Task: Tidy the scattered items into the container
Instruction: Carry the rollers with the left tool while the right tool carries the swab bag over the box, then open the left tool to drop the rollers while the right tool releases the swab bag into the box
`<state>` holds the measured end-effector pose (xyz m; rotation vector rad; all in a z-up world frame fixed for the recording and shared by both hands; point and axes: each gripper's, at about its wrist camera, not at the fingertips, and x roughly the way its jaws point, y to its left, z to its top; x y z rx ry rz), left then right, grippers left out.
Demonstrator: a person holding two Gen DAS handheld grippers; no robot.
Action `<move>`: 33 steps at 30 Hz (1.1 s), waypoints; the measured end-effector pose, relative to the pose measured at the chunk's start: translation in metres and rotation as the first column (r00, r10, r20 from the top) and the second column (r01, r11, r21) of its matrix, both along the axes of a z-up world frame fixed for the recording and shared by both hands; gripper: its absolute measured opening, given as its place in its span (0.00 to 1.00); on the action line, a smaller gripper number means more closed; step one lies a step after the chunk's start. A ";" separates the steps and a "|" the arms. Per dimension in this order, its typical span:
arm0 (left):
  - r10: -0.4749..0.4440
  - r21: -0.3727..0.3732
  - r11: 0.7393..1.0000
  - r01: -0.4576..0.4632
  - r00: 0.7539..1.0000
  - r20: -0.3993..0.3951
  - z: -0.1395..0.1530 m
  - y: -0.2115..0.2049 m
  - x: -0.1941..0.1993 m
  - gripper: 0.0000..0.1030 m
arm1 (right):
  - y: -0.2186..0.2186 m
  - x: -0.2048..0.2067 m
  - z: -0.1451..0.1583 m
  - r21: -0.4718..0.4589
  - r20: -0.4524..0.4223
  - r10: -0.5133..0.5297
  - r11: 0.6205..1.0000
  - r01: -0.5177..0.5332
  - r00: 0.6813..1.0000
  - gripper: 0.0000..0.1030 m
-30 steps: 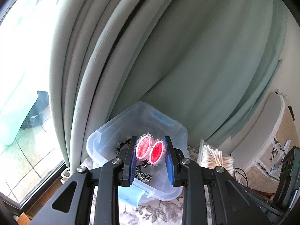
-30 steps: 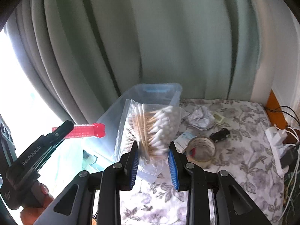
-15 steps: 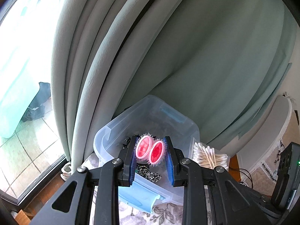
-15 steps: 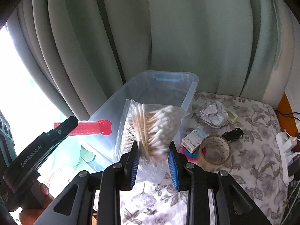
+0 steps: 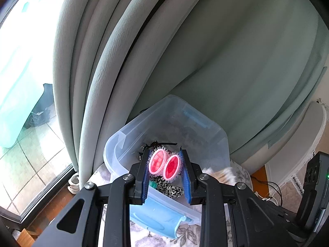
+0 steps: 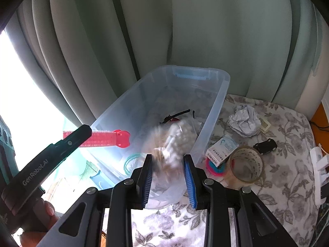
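Right claw (image 6: 168, 176): lower centre of the right wrist view; blue pads spread wide, no grip on anything that I can make out.
Bag of cotton swabs (image 6: 174, 142): motion-blurred, just beyond and between the right pads, over the near end of the container; apparently loose. Judged light, soft and crinkly, the film slippery; best pinched at the bunched film or across the bundle of sticks.
Left claw (image 5: 165, 165): lower centre of the left wrist view; closed onto a pair of pink hair rollers (image 5: 164, 164) held side by side above the container's near rim. Judged featherweight, springy hollow tubes with bristles that catch on the pads; squeeze lightly across the barrels.
Container (image 6: 213, 121): clear plastic tub, centre of frame, on the floral worktop (image 6: 287, 185) against the curtain (image 6: 205, 30); dark oddments and a patterned cloth lie inside.
Tape roll (image 6: 246, 164): right of the tub; rigid ring, take by the wall.
Small box (image 6: 223, 147): beside the tape; light card, crushable.
Toy car (image 6: 265, 146): farther right; hard and small.
Crumpled paper (image 6: 244, 120): upper right; nearly weightless, pinch anywhere.
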<state>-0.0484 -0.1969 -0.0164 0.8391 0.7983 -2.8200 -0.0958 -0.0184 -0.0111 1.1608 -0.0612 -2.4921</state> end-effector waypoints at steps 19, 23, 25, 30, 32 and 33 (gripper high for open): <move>-0.020 -0.015 1.000 0.020 1.000 0.023 0.000 0.007 0.008 0.37 | 0.000 0.002 0.002 0.003 -0.006 0.007 1.000 -0.007 1.000 0.31; -0.022 -0.021 1.000 0.022 0.999 0.029 -0.001 -0.001 0.008 0.44 | 0.002 0.004 0.003 0.002 -0.004 0.006 1.000 -0.006 1.000 0.31; -0.019 -0.027 0.999 0.020 0.999 0.028 0.000 0.001 0.008 0.54 | 0.002 0.005 0.003 0.001 -0.003 0.005 1.000 -0.005 1.000 0.31; -0.011 -0.041 0.999 0.012 1.000 0.027 0.005 0.014 -0.007 0.63 | 0.005 0.009 0.006 -0.004 -0.009 0.004 1.000 -0.004 1.000 0.31; -0.009 -0.046 0.999 0.010 1.000 0.028 0.009 0.016 -0.006 0.66 | 0.007 0.011 0.007 -0.006 -0.011 0.002 1.000 -0.002 1.000 0.31; -0.008 -0.049 0.999 0.010 1.000 0.029 0.010 0.017 -0.005 0.66 | 0.009 0.012 0.008 -0.010 -0.012 0.001 1.000 -0.001 1.000 0.31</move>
